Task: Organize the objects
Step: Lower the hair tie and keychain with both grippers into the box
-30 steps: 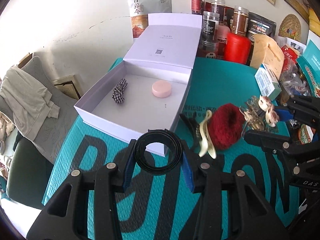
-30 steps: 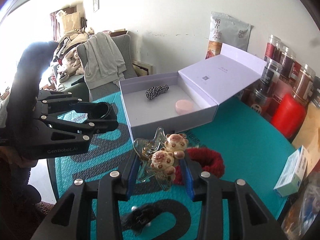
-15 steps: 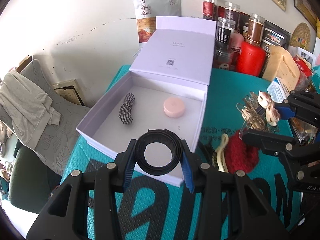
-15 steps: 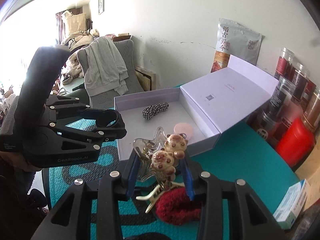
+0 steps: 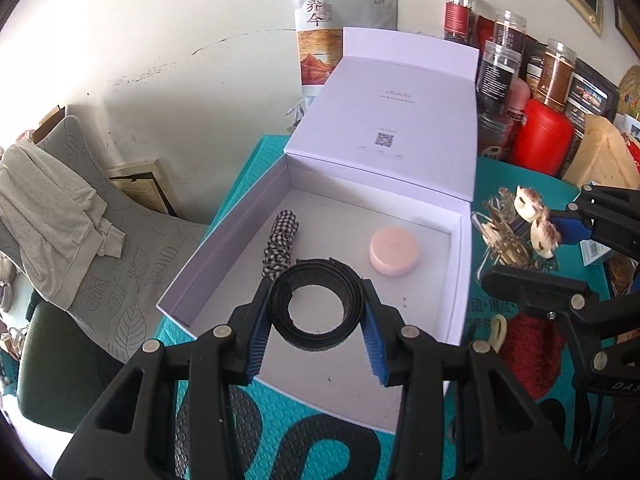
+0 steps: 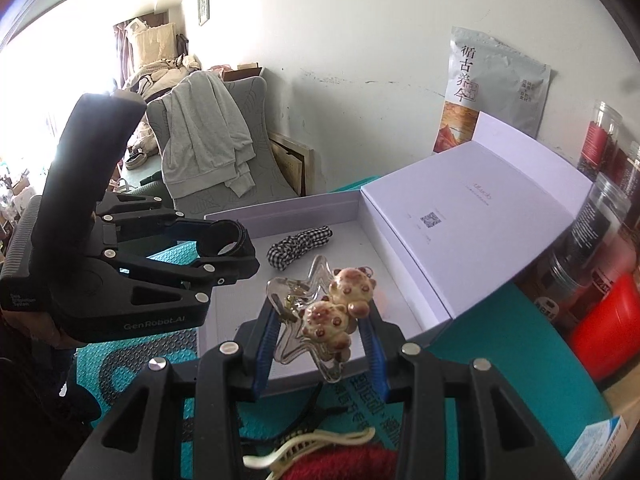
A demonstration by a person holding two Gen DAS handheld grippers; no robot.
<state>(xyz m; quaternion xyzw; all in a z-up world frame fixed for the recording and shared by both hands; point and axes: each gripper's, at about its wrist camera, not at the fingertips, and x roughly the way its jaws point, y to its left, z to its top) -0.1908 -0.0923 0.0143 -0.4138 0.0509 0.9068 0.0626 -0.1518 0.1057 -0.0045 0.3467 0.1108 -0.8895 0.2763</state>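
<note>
The left gripper (image 5: 316, 312) is closed on 1 black ribbed ring-shaped hair band (image 5: 315, 304), which is clamped between its 2 blue pads (image 5: 256, 336) and held above the near part of 1 open white cardboard box (image 5: 224, 264). Ahead of this gripper, 2 things are seen lying on the box floor: 1 black-and-white checked fabric hair tie (image 5: 281, 249) just beyond and to the left, and 1 round pink flat tin (image 5: 394, 251) beyond and to the right. The box's hinged lid (image 5: 392, 128) is stood up at the far side, with 1 grey and orange foil pouch (image 5: 340, 32) against the wall behind it.

The right gripper (image 6: 320, 336) is closed on 1 clear star-shaped hair claw clip (image 6: 304, 332) decorated with 2 brown bear figures (image 6: 352, 292), gripped between its 2 blue pads (image 6: 266, 344) and held over the near right edge of the same box. Below and behind this gripper, 1 red fuzzy scrunchie (image 6: 352, 460) and 1 cream plastic hair claw (image 6: 308, 440) are seen lying on the teal embossed table mat (image 6: 500, 352), touching each other. To the far right, several clear jars with dark contents (image 6: 608, 144) and 1 red canister (image 6: 608, 328) are ranged; their number cannot be counted exactly. To the left, 1 grey chair draped with 1 pale sweatshirt (image 6: 204, 132) is seen.
</note>
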